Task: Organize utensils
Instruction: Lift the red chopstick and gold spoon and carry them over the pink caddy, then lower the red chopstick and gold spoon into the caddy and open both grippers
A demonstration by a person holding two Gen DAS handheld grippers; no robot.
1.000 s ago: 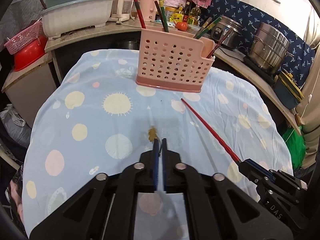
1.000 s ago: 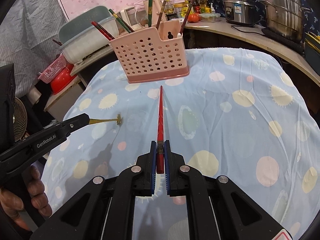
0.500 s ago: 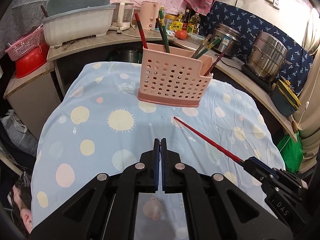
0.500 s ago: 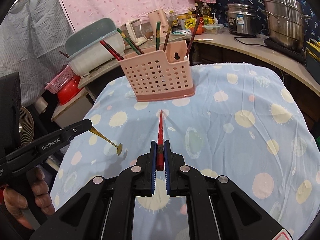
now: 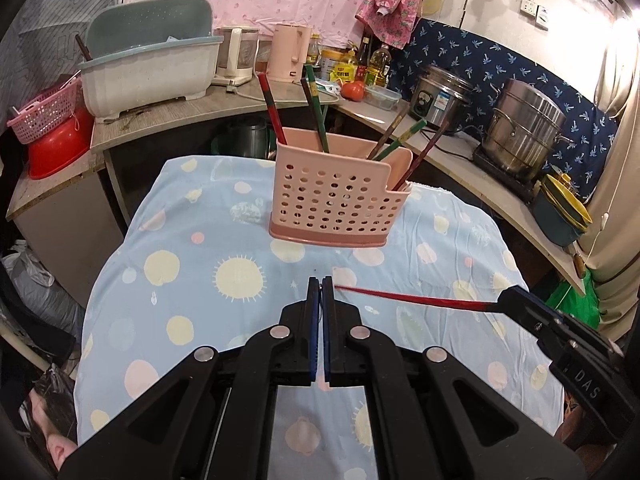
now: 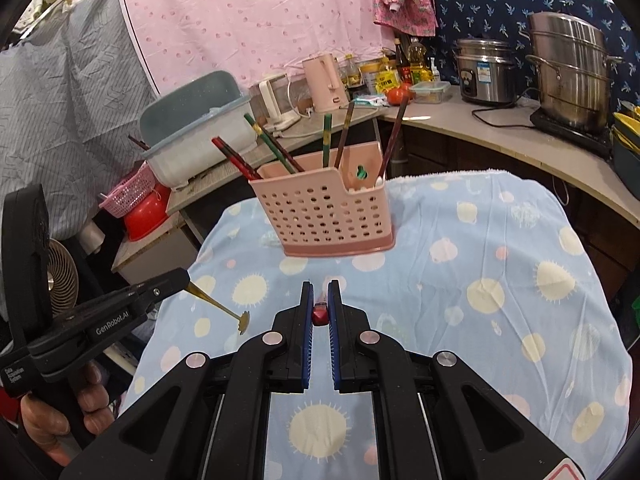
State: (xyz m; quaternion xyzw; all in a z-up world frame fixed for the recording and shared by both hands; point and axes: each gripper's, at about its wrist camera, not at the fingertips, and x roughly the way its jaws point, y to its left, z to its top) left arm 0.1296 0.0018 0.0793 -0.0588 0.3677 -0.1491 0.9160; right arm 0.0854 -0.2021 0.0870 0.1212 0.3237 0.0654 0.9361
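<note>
Gold fork (image 6: pixel 218 303) visible only right view, gripped by left gripper (image 6: pixel 182 280).

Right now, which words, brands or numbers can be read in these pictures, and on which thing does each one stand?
"GenRobot.AI": white print on the left gripper body.
"DAS": on the right gripper body; more letters may be cut off.
"Data Acquisition System": tiny white print low on the left gripper's handle, barely readable.
Rice cooker sticker: too small to read.
Yellow tin and bottles: labels too blurred to read.
</note>
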